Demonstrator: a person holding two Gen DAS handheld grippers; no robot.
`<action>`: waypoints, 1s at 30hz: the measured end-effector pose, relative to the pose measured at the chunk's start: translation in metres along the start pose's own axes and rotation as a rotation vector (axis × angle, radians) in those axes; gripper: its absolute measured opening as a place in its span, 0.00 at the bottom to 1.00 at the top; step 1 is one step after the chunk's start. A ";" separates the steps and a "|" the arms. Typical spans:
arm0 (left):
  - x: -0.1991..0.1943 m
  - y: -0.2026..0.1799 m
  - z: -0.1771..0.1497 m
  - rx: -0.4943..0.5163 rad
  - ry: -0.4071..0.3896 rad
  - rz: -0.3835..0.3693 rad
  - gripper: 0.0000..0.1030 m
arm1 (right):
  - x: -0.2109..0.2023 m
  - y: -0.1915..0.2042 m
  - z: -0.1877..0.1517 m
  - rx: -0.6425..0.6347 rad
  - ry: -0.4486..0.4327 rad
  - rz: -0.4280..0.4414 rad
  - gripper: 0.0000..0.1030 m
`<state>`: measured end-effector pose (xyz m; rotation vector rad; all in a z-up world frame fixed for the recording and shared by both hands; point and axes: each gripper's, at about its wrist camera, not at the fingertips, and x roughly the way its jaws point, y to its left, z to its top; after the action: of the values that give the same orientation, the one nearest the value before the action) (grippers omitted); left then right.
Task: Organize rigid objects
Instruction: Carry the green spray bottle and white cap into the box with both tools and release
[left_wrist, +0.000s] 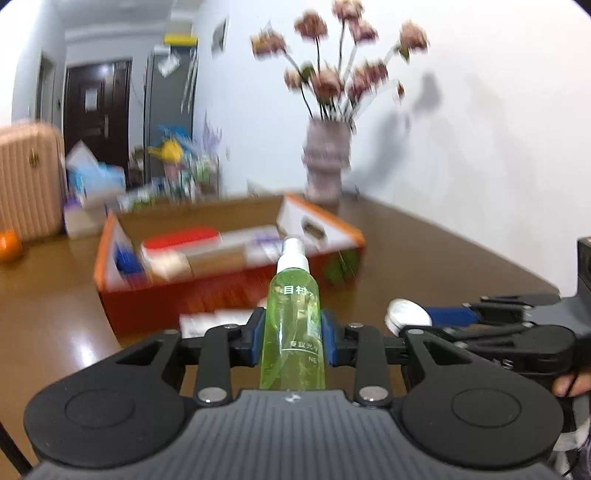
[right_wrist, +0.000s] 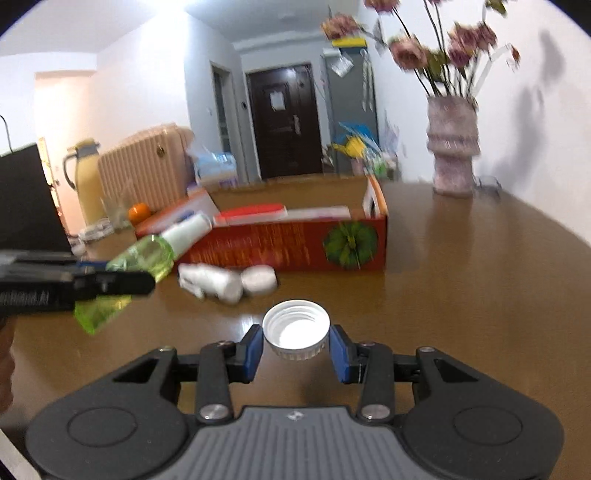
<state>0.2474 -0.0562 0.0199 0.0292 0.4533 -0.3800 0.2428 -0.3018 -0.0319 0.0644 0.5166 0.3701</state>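
Observation:
My left gripper (left_wrist: 292, 334) is shut on a green spray bottle (left_wrist: 293, 317) with a white nozzle, held above the brown table. The bottle also shows in the right wrist view (right_wrist: 142, 260), tilted, in the left gripper (right_wrist: 110, 284). My right gripper (right_wrist: 296, 349) is shut on a white screw cap (right_wrist: 296, 328), its hollow side facing the camera. In the left wrist view the right gripper (left_wrist: 424, 317) is at the right with the cap (left_wrist: 406, 314). An open red-orange cardboard box (left_wrist: 236, 291) (right_wrist: 295, 243) holding several flat packs stands ahead.
A white bottle and a round white lid (right_wrist: 229, 282) lie on the table (right_wrist: 461, 295) in front of the box. A vase of pink flowers (left_wrist: 327, 162) (right_wrist: 452, 147) stands at the back right. An orange (right_wrist: 139, 213), a yellow jug (right_wrist: 86, 181) and a beige suitcase (left_wrist: 27, 181) are at the left.

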 end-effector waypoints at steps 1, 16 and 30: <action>0.003 0.007 0.010 -0.003 -0.017 0.018 0.30 | 0.001 -0.002 0.009 -0.012 -0.016 0.011 0.37; 0.154 0.112 0.075 -0.009 0.201 0.079 0.30 | 0.160 -0.057 0.157 -0.075 0.055 0.015 0.37; 0.150 0.126 0.057 0.049 0.186 0.008 0.44 | 0.242 -0.070 0.166 -0.127 0.133 -0.058 0.53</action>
<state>0.4419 0.0017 -0.0009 0.1143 0.6273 -0.3823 0.5422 -0.2742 -0.0124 -0.0981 0.6239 0.3512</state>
